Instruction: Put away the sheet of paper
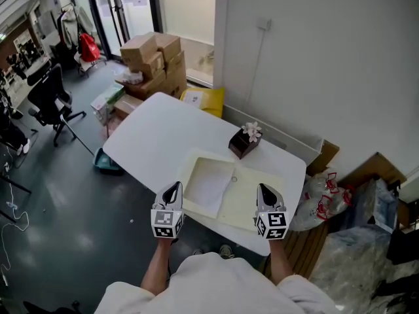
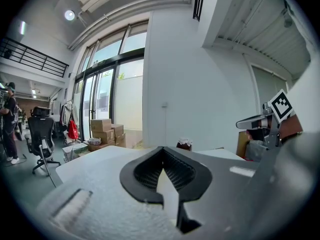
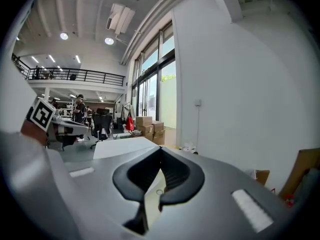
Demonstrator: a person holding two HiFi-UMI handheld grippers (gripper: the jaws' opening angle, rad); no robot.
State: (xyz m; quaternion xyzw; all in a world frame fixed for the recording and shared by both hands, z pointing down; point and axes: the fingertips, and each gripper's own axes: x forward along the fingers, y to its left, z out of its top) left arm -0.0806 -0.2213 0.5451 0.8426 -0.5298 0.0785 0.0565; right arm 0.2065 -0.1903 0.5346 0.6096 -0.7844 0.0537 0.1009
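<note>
A white sheet of paper (image 1: 207,185) lies on the left half of an open cream folder (image 1: 252,198) on the white table (image 1: 157,129). My left gripper (image 1: 173,187) hovers over the folder's front left corner, beside the sheet, shut and empty. My right gripper (image 1: 264,190) hangs over the folder's right half, also shut with nothing in it. In the left gripper view the jaws (image 2: 162,151) meet at their tips, and the same holds in the right gripper view (image 3: 160,150).
A small dark box topped with a white flower (image 1: 244,141) stands at the table's far edge, against the wall. Stacked cardboard boxes (image 1: 154,57) sit on the floor beyond the table, an office chair (image 1: 49,97) to the left, plastic bags (image 1: 321,198) at the right.
</note>
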